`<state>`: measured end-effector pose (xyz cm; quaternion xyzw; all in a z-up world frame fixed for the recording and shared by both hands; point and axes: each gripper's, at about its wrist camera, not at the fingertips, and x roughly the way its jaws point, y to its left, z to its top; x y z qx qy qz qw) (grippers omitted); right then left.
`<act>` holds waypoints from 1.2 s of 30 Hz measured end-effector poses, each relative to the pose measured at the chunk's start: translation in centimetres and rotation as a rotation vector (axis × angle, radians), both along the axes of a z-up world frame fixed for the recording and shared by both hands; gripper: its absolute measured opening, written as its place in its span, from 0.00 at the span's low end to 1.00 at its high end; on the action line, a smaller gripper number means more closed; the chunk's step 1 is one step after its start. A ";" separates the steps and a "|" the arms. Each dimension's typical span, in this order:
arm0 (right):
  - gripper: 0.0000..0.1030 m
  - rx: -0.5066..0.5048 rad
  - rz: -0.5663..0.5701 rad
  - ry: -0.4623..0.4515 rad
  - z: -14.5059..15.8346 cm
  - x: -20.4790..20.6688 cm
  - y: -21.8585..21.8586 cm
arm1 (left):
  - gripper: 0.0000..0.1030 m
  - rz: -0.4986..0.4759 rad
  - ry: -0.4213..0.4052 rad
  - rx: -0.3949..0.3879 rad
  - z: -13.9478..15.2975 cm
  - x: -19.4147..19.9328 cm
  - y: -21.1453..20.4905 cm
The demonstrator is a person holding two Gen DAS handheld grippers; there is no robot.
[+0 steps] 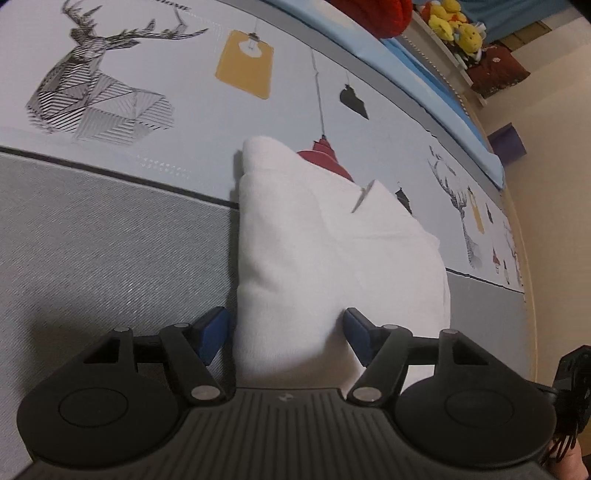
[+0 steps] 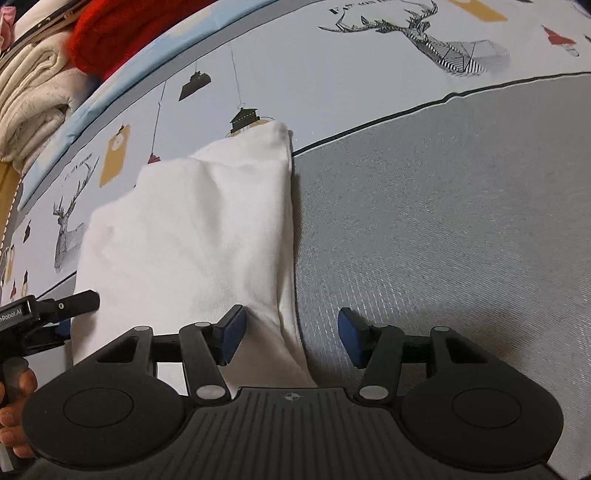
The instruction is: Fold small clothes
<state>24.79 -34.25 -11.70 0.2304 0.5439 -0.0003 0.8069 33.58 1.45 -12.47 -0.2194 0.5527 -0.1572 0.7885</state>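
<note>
Left tongs: the left gripper [image 1: 286, 334] hangs over the near end of a folded white garment [image 1: 332, 251], its blue pads [image 1: 212, 334] spread apart on either side of the cloth, with no clear pinch on it.
Right tongs: the right gripper [image 2: 291, 334] stands with its jaws spread; the garment's right edge [image 2: 284, 325] runs between the blue pads [image 2: 232, 332], which do not press on it.
Garment: the white piece [image 2: 192, 236] lies folded into a long, narrow shape on the bed, across the line where the printed panel meets the plain grey one.
Bedding: a pale cover [image 1: 184, 110] printed with line-drawn deer, hanging lamps and yellow tags; the grey woven section [image 2: 443, 221] lies beside the garment.
Second tool in view: in the right wrist view, the left gripper's black finger [image 2: 74, 302] reaches in at the garment's left edge, with a hand [image 2: 14, 413] on its handle.
Background: a red knitted item [image 2: 122, 33] and folded cream cloth [image 2: 33, 96] lie beyond the bed's blue edge; yellow soft toys [image 1: 454, 26] sit on a shelf.
</note>
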 end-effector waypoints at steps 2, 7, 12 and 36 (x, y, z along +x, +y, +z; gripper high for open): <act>0.41 0.039 -0.013 0.000 -0.2 0.1 -0.3 | 0.69 -0.016 -0.014 0.000 -0.1 0.3 -0.5; 0.08 0.080 0.018 -0.029 -0.3 0.7 0.4 | 0.57 -0.035 -0.051 0.048 0.0 0.6 -1.7; 0.01 0.053 0.027 -0.046 -0.3 1.4 1.1 | 0.39 -0.064 -0.096 0.087 0.7 0.8 -2.3; 0.10 0.001 -0.040 -0.324 4.0 7.6 4.5 | 0.51 0.056 -0.258 0.118 6.0 5.6 5.8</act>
